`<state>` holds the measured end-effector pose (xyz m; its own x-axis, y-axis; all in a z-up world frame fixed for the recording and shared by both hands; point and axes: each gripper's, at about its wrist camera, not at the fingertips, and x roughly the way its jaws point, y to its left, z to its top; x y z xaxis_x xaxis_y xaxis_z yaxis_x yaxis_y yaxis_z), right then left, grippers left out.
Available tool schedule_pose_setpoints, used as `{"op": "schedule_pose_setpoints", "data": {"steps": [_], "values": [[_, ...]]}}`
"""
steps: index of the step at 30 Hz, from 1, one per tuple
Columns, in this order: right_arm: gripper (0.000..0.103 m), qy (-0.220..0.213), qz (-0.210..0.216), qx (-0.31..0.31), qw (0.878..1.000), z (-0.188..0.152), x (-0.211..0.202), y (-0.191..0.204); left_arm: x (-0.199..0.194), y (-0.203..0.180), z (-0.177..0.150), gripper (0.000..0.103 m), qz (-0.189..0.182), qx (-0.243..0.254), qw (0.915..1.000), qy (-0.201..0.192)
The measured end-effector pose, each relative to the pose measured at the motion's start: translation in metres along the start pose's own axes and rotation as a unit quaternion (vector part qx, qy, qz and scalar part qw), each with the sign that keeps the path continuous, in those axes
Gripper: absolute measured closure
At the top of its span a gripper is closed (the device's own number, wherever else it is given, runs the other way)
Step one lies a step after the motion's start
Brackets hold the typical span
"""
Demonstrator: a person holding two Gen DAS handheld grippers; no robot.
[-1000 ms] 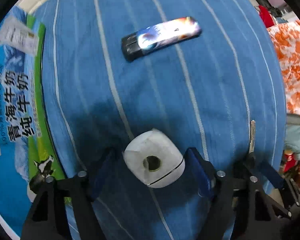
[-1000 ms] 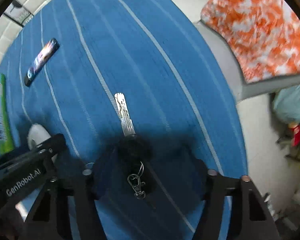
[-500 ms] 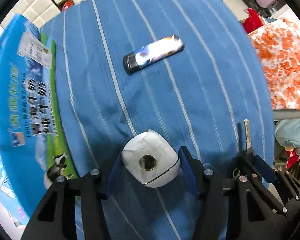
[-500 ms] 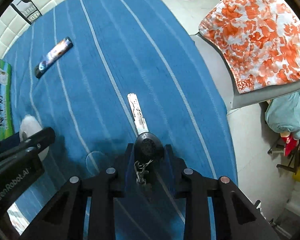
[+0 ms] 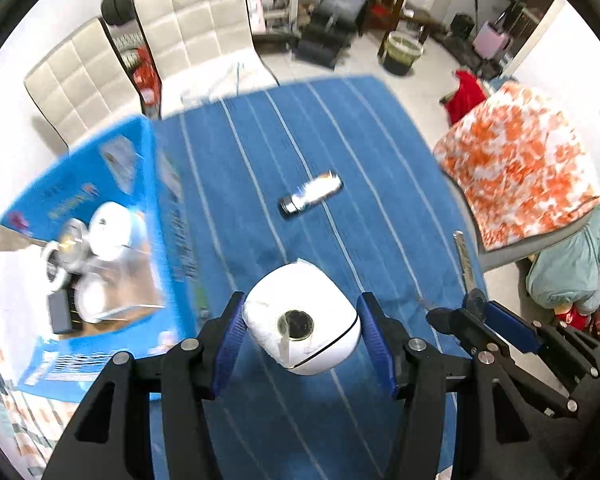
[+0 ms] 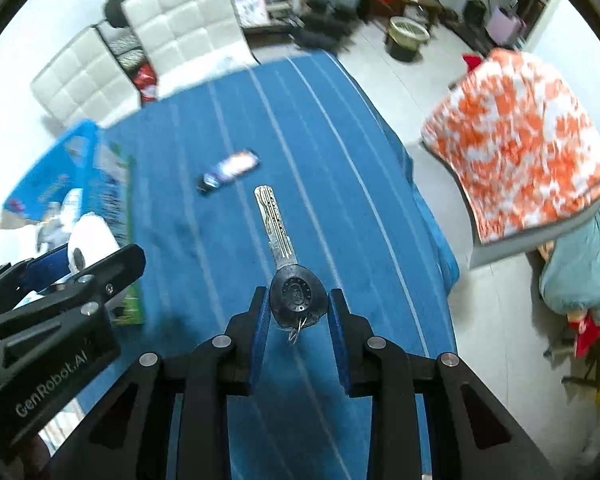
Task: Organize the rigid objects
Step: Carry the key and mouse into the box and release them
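Observation:
My left gripper (image 5: 300, 330) is shut on a white rounded device (image 5: 302, 316) with a dark round centre and holds it above the blue striped tablecloth (image 5: 340, 152). My right gripper (image 6: 297, 312) is shut on the black head of a silver key (image 6: 278, 236), lifted off the cloth, blade pointing away. The key also shows in the left wrist view (image 5: 464, 258). A lighter (image 5: 311, 196) lies alone on the cloth; it also shows in the right wrist view (image 6: 229, 170). A blue open box (image 5: 80, 240) at the left holds several white and metal items.
Two white padded chairs (image 5: 188, 28) stand behind the table. An orange and white cushion (image 5: 520, 172) lies on a seat to the right. Clutter and a bin (image 5: 402, 48) sit on the floor beyond the table's far edge.
Both grippers closed on their objects and rose high above the table. The white device and the key left the cloth; the room and the box's inside came into view.

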<state>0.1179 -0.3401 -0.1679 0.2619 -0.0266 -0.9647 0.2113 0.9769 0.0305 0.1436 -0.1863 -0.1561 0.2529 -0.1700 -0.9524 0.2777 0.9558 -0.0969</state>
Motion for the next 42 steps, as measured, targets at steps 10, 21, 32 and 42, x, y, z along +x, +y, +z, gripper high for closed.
{"op": "schedule_pose_setpoints", "data": {"steps": [10,21,32,42], "values": [[0.072,-0.071,0.042,-0.064,0.995,0.000,-0.083,0.091,-0.086,0.084,-0.024,0.050,0.039,-0.056,0.9948,-0.075],[0.072,-0.112,0.087,-0.134,0.981,-0.019,-0.133,0.192,-0.149,0.158,-0.061,0.050,0.081,-0.111,0.9835,-0.118],[0.072,-0.117,0.114,-0.165,0.973,-0.016,-0.142,0.252,-0.164,0.211,-0.073,0.050,0.078,-0.142,0.9782,-0.130],[0.072,-0.006,0.141,-0.152,0.978,0.008,-0.021,0.275,-0.080,0.272,-0.055,0.050,0.002,-0.174,0.9842,-0.033]]}}
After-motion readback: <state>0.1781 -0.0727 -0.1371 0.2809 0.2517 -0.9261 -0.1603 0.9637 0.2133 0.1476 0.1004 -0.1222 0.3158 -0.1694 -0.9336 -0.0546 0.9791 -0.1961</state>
